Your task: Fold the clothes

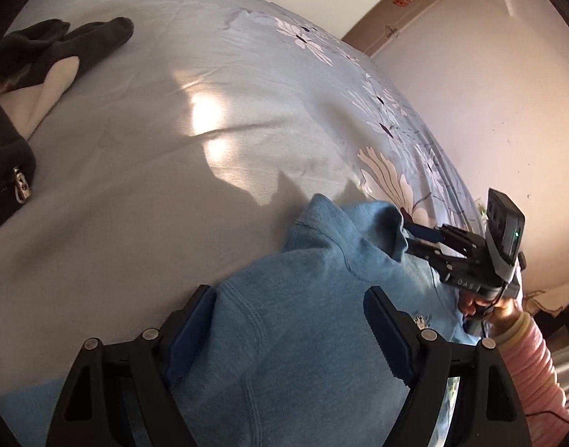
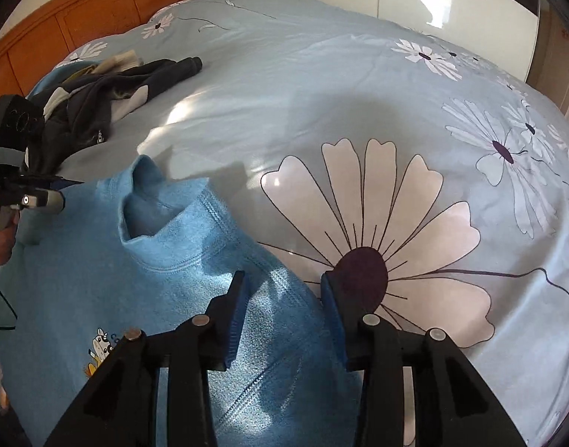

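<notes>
A light blue sweater [image 1: 303, 316] [image 2: 154, 260] with a small cartoon print lies flat on the bed, its collar standing up. My left gripper [image 1: 290, 331] is open wide, one finger on each side of the sweater's shoulder area, with the fabric lying between the jaws and not pinched. My right gripper [image 2: 280, 298] is open too, its fingers straddling the sweater's other shoulder edge above the large flower print. In the left wrist view the right gripper [image 1: 411, 236] points at the collar. The left gripper [image 2: 66, 190] shows at the left edge of the right wrist view.
The bed cover [image 2: 359, 93] is pale blue with white flowers. A heap of dark clothes [image 1: 60, 48] [image 2: 109, 85] lies farther up the bed near the wooden headboard [image 2: 79, 11]. A hand in a pink sleeve [image 1: 526, 354] holds the right gripper. A wall [image 1: 489, 93] runs beside the bed.
</notes>
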`<state>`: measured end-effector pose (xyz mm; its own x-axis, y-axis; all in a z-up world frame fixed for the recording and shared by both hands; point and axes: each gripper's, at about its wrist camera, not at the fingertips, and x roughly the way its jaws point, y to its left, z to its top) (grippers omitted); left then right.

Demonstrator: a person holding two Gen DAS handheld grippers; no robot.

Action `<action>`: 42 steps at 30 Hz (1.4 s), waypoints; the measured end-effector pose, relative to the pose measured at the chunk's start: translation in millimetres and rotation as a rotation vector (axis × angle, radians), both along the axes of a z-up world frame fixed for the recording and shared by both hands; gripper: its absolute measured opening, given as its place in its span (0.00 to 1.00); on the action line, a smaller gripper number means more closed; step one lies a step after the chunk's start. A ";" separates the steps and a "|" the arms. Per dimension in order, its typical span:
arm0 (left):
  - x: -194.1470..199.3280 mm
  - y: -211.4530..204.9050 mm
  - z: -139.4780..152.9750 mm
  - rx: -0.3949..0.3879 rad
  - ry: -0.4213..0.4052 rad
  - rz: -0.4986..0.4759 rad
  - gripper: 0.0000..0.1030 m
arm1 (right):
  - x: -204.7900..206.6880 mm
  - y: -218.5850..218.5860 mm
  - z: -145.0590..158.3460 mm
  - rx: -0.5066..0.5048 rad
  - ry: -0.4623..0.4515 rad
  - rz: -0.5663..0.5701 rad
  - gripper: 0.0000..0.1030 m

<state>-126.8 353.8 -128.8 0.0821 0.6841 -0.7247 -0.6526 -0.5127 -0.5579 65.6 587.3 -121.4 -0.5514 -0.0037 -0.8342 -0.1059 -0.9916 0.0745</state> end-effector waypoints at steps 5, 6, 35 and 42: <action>10.6 3.7 2.1 -0.078 0.081 0.007 0.41 | 6.6 -10.6 4.5 -0.016 0.011 0.028 0.08; 12.5 3.6 3.8 -0.100 0.113 0.020 0.24 | 8.1 -13.7 6.2 -0.004 0.011 0.033 0.08; 171.7 -115.5 103.5 0.066 0.636 0.469 0.80 | 191.7 -60.0 56.6 -0.004 0.266 -0.345 0.45; 251.0 -170.4 105.2 0.109 0.715 0.576 0.89 | 341.6 -36.1 6.7 -0.105 0.182 -0.752 0.45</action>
